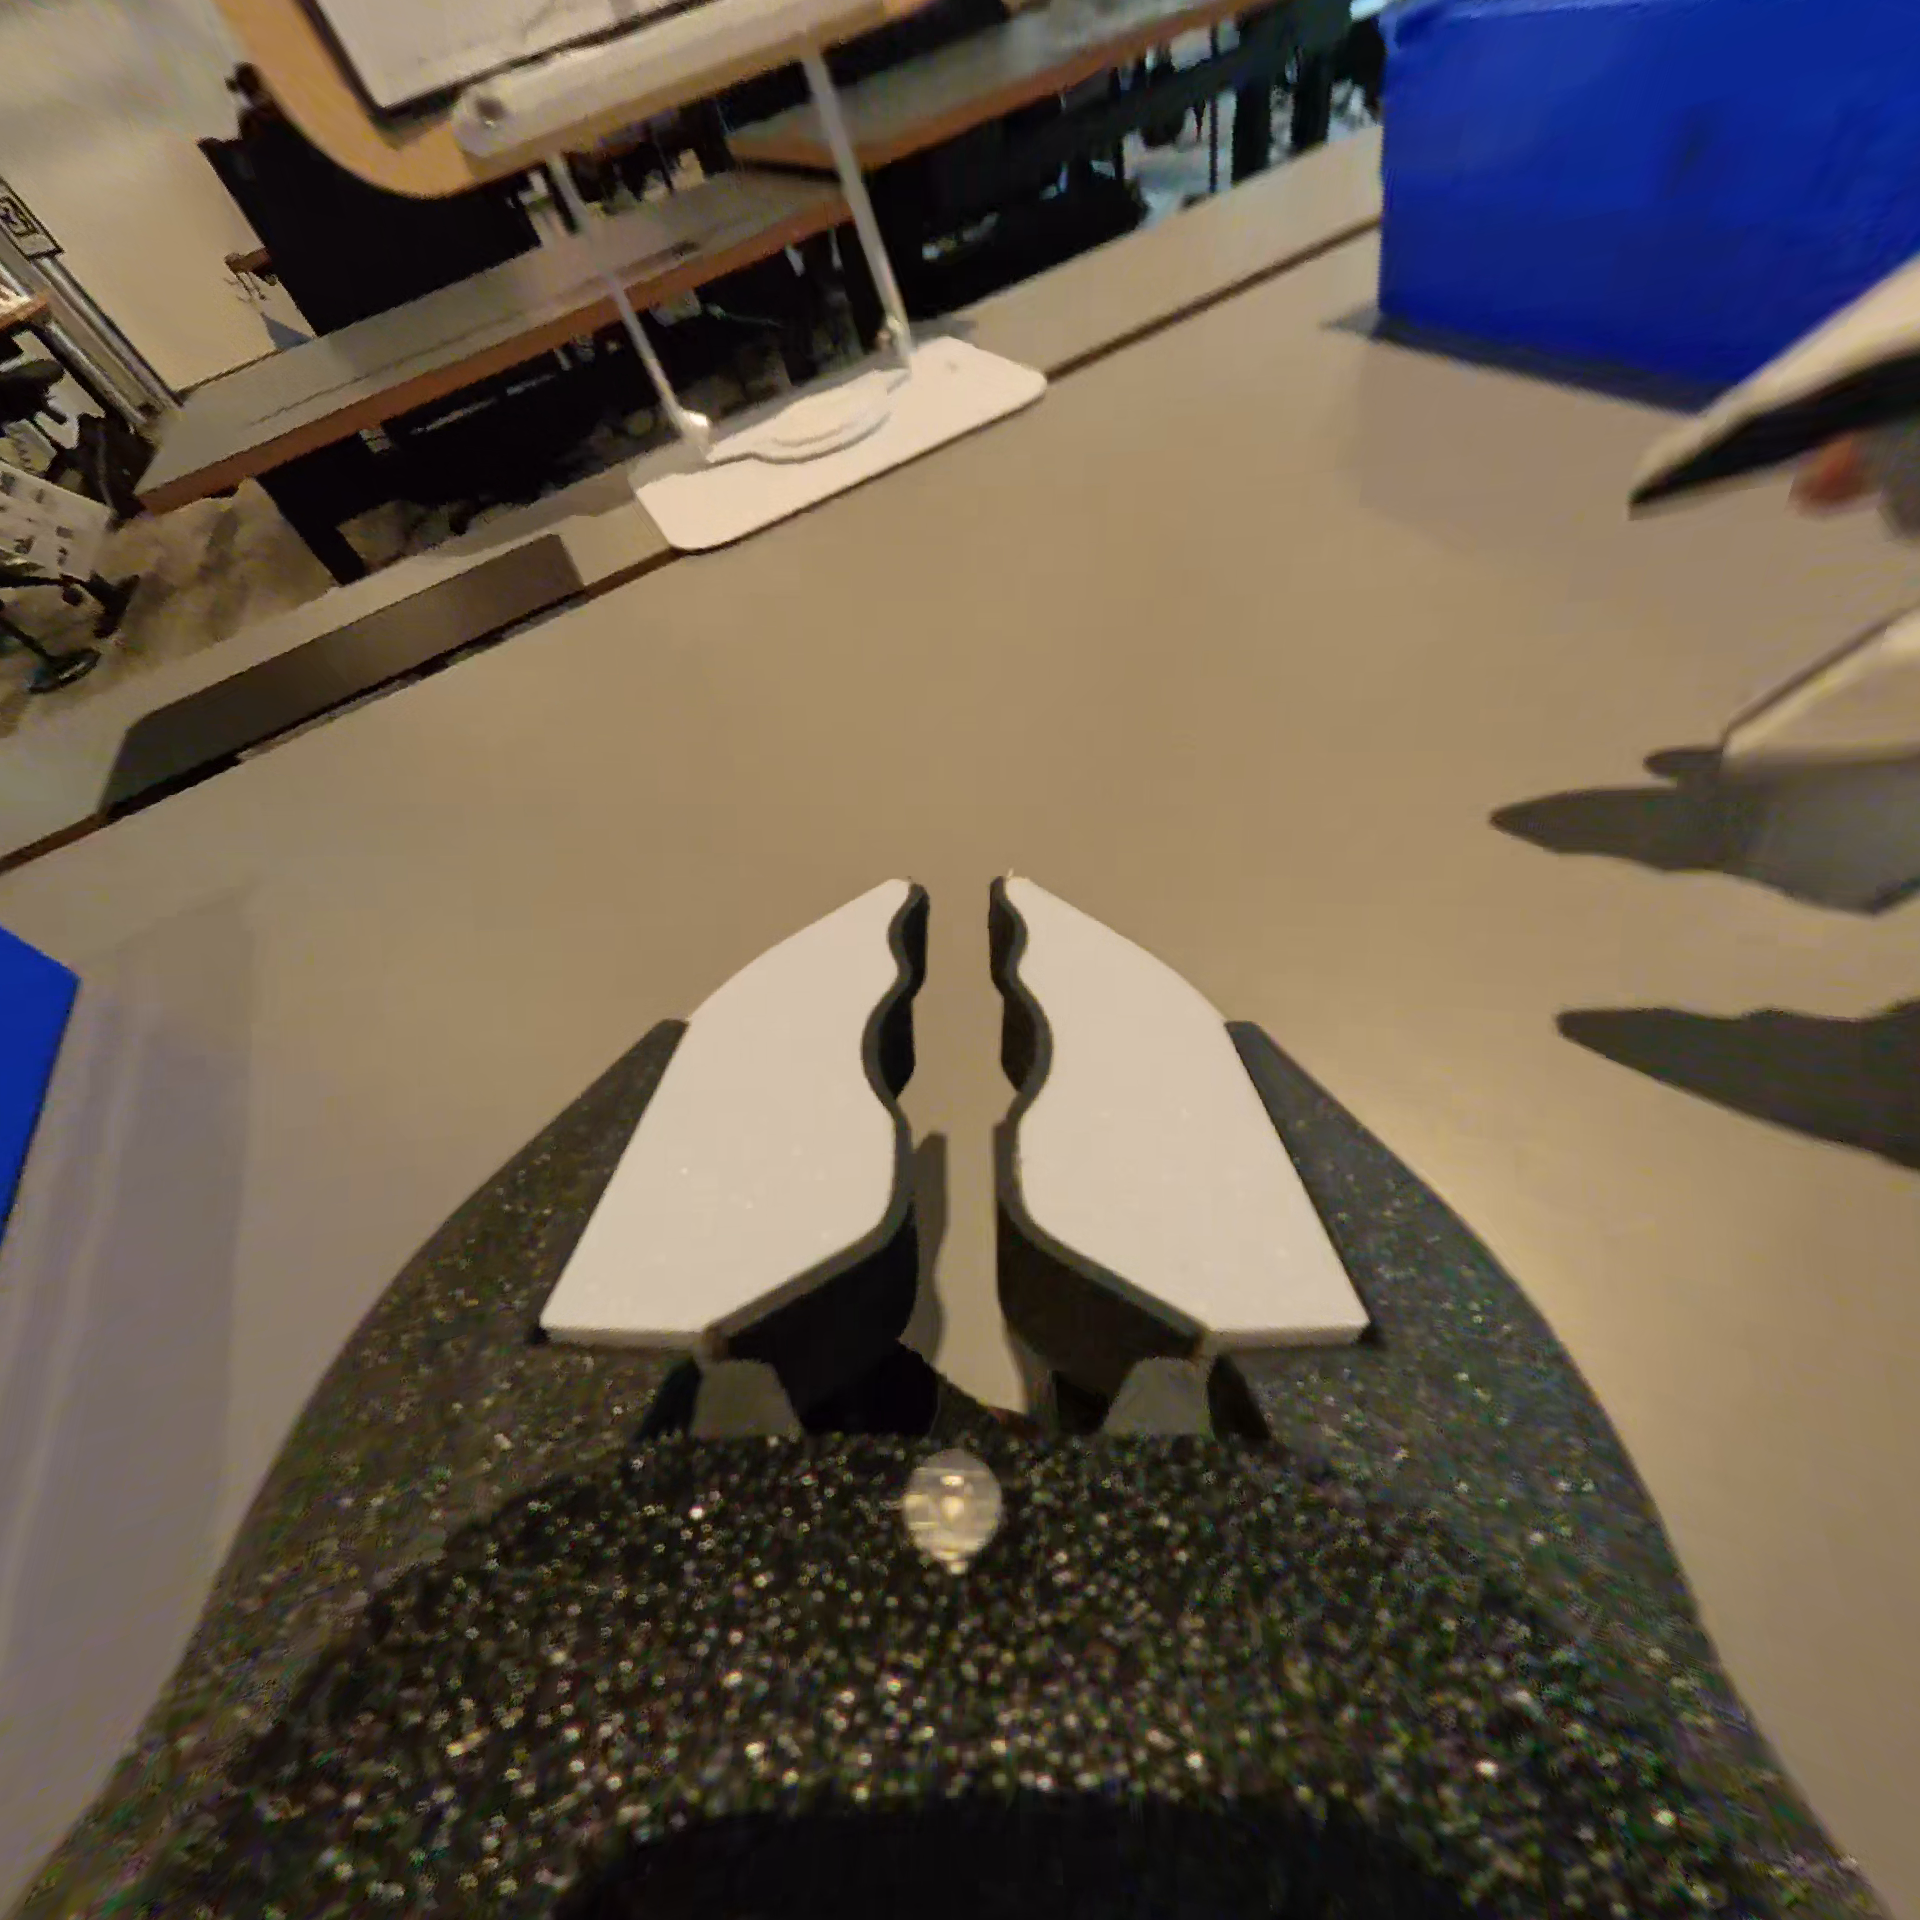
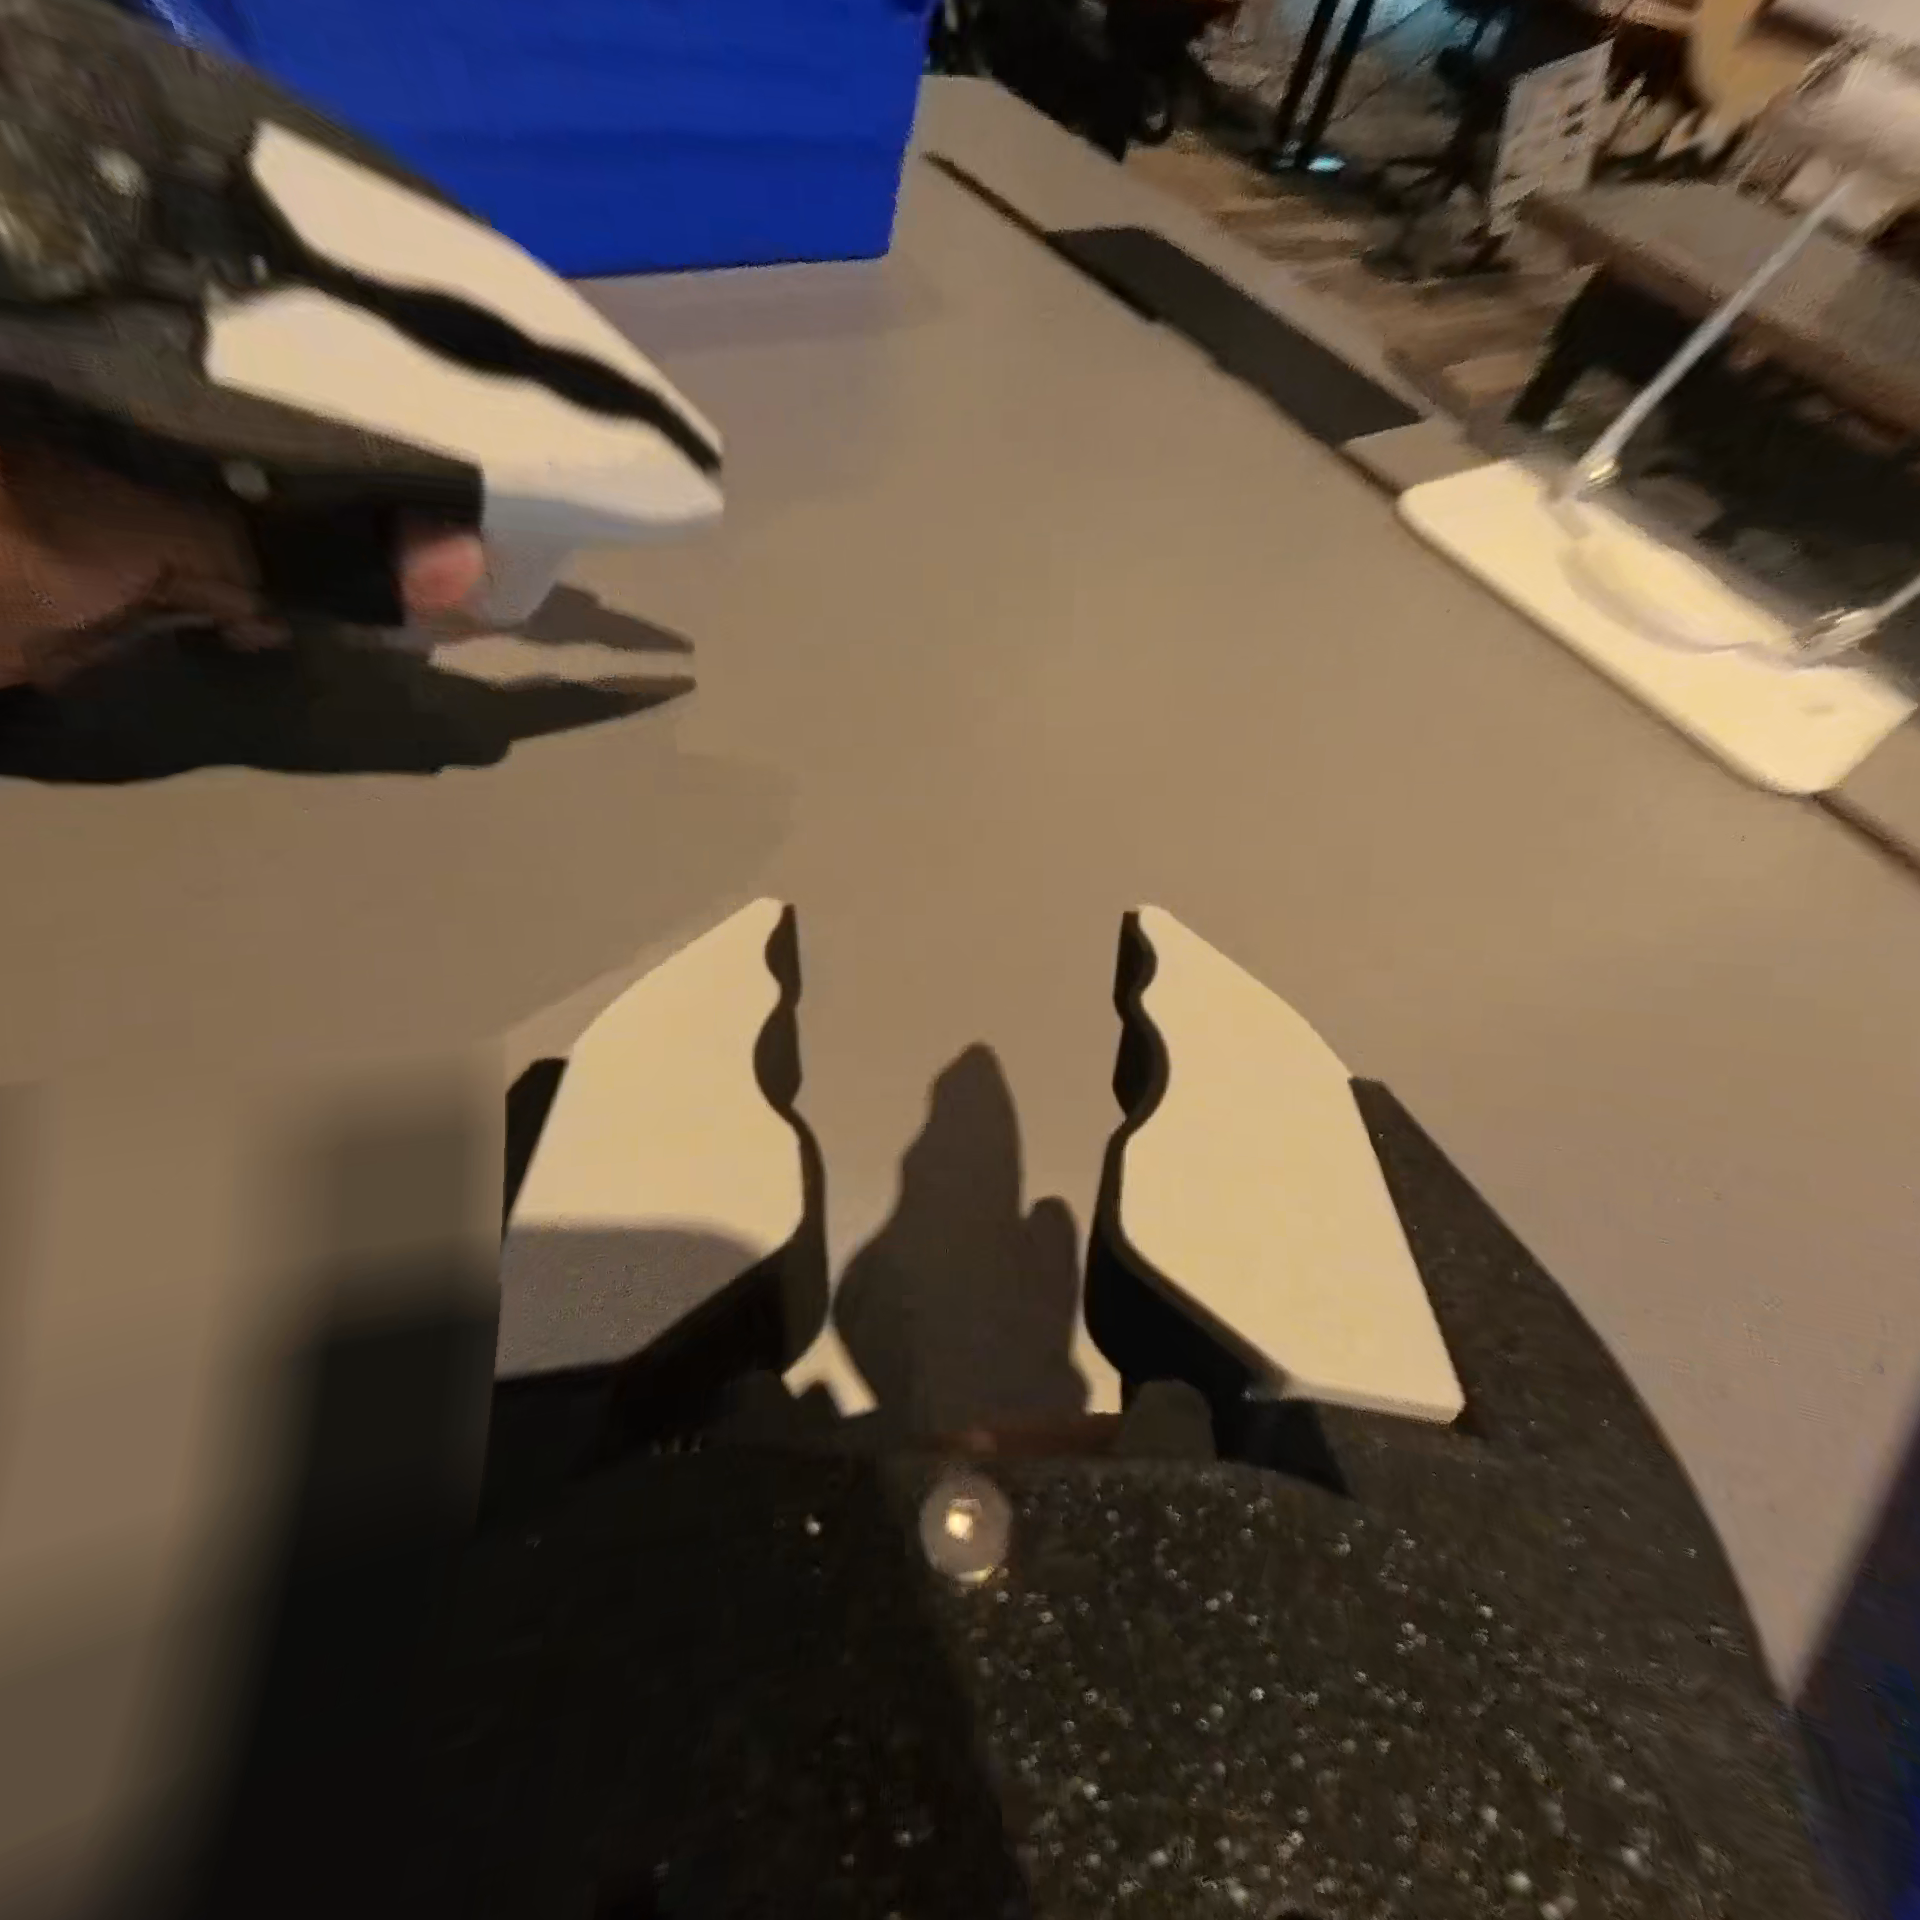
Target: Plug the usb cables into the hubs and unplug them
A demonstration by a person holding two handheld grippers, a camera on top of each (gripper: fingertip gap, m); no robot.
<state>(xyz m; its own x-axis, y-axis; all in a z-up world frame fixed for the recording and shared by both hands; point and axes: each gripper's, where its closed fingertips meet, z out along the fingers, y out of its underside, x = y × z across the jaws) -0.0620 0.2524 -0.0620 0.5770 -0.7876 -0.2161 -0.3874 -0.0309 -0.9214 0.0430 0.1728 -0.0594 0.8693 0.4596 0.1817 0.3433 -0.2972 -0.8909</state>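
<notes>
Matt grey table; glittery black gripper body.

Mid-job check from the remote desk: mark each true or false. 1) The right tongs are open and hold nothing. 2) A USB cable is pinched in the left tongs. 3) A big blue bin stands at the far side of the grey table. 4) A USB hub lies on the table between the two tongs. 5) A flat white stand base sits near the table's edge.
1) True: the right tongs stand wide open, holding nothing.
2) False: the left tongs hold nothing; only a narrow gap shows.
3) True: the big blue bin stands at the far side of the grey table.
4) False: no hub or cable shows in either view.
5) True: the flat white stand base sits there.
</notes>
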